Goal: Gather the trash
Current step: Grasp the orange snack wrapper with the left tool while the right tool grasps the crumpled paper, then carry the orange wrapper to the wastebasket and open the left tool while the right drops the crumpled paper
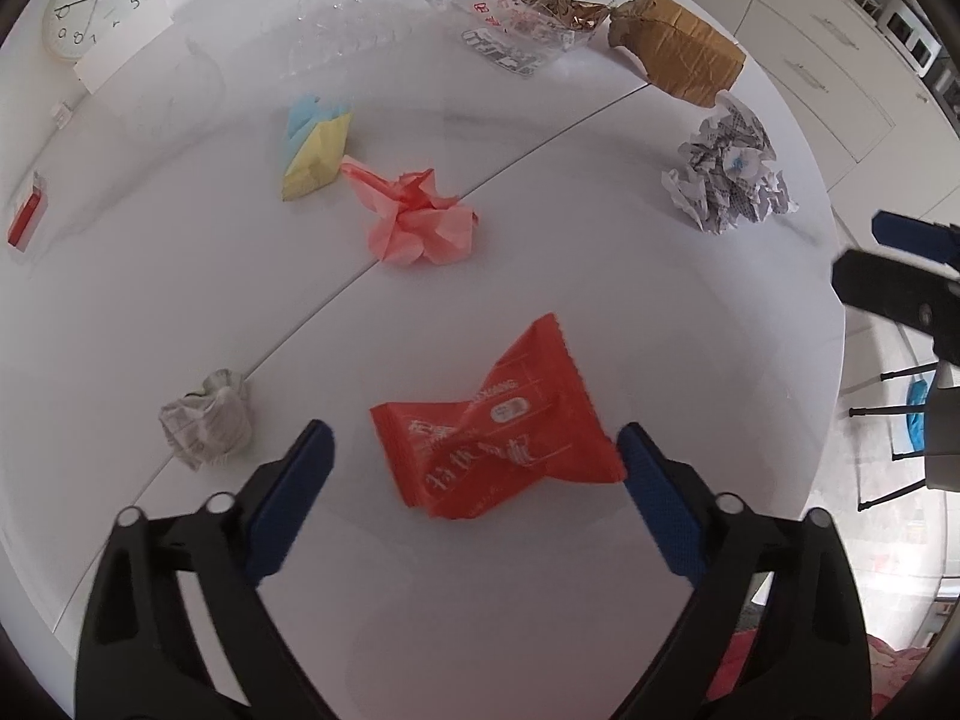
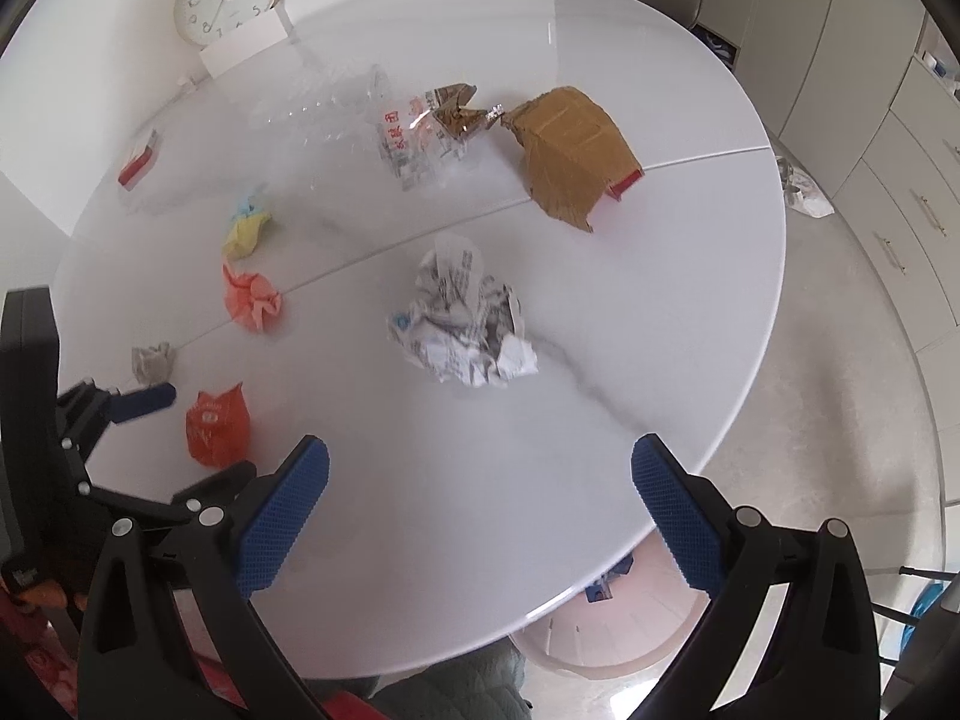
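Here the left gripper gapes around the red wrapper, unpinched; beside it, the right gripper stands open, empty.

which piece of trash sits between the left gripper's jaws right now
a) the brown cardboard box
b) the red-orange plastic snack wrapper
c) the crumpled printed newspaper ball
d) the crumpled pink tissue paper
b: in the left wrist view the red-orange plastic snack wrapper lies on the white table between the blue pads of the left gripper, whose jaws stand open around it; the other three pieces lie farther off.
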Available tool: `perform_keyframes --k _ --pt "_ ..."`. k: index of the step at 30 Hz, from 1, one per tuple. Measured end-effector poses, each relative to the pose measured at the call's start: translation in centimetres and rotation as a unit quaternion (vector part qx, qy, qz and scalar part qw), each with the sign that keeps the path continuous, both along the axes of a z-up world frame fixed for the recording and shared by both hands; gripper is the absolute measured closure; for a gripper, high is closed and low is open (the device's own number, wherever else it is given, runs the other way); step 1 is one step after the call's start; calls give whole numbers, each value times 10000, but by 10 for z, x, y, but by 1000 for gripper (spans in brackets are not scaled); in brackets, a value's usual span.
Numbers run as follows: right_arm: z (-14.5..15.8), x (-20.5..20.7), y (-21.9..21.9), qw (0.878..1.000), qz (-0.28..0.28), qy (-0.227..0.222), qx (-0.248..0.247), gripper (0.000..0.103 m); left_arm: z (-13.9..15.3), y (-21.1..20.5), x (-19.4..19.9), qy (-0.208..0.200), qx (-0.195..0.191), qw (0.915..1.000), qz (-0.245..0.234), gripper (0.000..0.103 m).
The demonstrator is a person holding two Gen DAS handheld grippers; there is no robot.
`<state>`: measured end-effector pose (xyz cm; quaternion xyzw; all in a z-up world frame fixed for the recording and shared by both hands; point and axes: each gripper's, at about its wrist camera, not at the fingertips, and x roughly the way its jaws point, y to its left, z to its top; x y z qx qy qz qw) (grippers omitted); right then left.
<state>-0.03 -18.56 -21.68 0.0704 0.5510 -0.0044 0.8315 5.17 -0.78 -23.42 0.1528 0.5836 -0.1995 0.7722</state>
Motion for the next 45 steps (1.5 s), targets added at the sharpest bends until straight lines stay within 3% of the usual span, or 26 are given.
perform_keyframes --k 2,4,16,19,21,27,32,37,45 --pt "0 7 1 10000 3 8 -29 3 -3 -1 2 -1 36 10000 -8 35" --pt "0 14 3 10000 13 -5 -73 3 -6 -2 1 -41 127 9999 -22 40" --pt "-25 64 12 9996 110 130 -233 3 6 0 -7 -307 7 9995 -39 49" --pt "-34 72 15 9991 147 251 -299 21 16 6 -6 -397 3 9992 26 49" --pt "-40 75 16 9989 181 354 -233 44 22 8 -7 -432 -18 9990 85 49" --pt "-32 68 9 9997 152 205 -40 51 38 9 -9 -544 -52 9984 158 49" --pt "-9 37 -10 9997 -4 7 225 51 59 3 -13 -653 -156 9977 27 49" --pt "13 -20 -38 9991 -238 -103 331 51 74 -19 -19 -725 -331 9964 -285 49" --pt "-10 -103 -79 9954 -864 315 277 51 77 -69 -36 -638 -436 9918 -1019 49"
